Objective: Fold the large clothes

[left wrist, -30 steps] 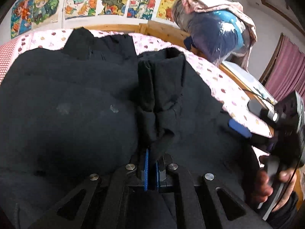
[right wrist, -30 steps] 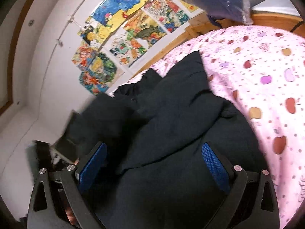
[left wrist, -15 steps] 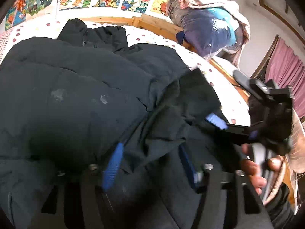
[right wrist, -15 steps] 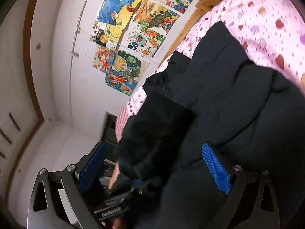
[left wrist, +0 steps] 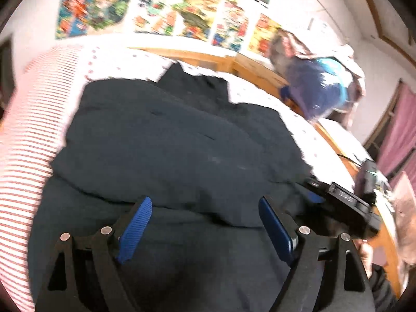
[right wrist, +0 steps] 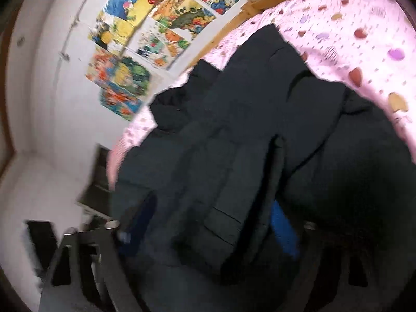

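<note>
Jaws of the left gripper (left wrist: pixel 204 227) have just opened wide, nothing between them. Right gripper (right wrist: pixel 208 223), blurred, has been closing around a fold of the black coat (left wrist: pixel 182 140); grip unconfirmed. Coat lies bunched on the bed (right wrist: pixel 364 20). Risk: fold slips, undoing it.

One jacket (left wrist: pixel 169 143) (black) — two hand-held grippers (left wrist: pixel 205 223).

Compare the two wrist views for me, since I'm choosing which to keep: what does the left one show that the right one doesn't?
Only the left wrist view shows the right gripper from outside, the red-striped cloth, the blue bundle and the maroon curtain.

Only the right wrist view shows a jacket fold between the right gripper's blurred pads, which have just been closing.

Both show the black jacket, the pink spotted sheet and the wall posters. The left gripper has just been opening; nothing is pinched.
</note>
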Available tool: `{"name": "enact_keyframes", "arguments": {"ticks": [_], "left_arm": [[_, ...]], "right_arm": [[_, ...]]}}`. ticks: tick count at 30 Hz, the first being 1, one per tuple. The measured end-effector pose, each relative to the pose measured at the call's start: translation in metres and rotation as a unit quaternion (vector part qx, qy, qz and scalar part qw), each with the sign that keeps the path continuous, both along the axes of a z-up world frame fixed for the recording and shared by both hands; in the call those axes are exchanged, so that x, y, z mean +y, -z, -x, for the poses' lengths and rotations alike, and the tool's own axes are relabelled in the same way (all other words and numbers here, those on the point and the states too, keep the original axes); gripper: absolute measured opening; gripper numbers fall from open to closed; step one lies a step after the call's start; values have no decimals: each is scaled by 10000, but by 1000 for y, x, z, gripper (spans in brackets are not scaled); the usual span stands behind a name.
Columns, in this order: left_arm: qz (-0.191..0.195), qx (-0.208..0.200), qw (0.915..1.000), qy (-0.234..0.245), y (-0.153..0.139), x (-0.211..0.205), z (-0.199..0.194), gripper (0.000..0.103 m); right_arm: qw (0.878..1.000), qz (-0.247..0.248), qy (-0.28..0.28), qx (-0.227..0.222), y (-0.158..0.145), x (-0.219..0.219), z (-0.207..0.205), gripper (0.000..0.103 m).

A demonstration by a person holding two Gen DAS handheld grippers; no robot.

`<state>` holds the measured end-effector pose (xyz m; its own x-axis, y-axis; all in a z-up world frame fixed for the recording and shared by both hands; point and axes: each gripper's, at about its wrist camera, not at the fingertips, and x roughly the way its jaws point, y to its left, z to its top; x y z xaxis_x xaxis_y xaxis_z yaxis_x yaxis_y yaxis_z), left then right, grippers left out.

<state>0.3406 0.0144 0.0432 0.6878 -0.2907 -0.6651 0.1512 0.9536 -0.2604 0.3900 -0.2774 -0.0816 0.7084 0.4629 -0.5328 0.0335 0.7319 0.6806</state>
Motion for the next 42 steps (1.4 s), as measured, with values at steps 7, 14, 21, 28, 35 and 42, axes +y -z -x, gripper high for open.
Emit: {"name": "enact_keyframes", "arguments": {"ticks": [7,14,21,28,35,42], "left_arm": [[-247,-202,9971,-685,-14,53,-16,85],[-566,-30,9932,-1015,3,55,-56,85],[-506,464,9930,-962,39,43,-90,85],[-823,628,9899,-972,64,34,-94,96],[-967,590,9882,-1028,86,30,-94,103],[-1150,575,9860,-1059,96,24,-97,103]], "right_arm": [[9911,1169,352,-523,-58,7,-8,6],[9687,2154,751,-983,-102,-29,-15,6],[9430,3059,946,-910,-107,-30,-16,71],[9214,3749,54,-1024,-94,9,-19,76],[9047,4201,-499,-503,-57,35,-31,77],[9191,3909,-436,-248,-40,23,-32,92]]}}
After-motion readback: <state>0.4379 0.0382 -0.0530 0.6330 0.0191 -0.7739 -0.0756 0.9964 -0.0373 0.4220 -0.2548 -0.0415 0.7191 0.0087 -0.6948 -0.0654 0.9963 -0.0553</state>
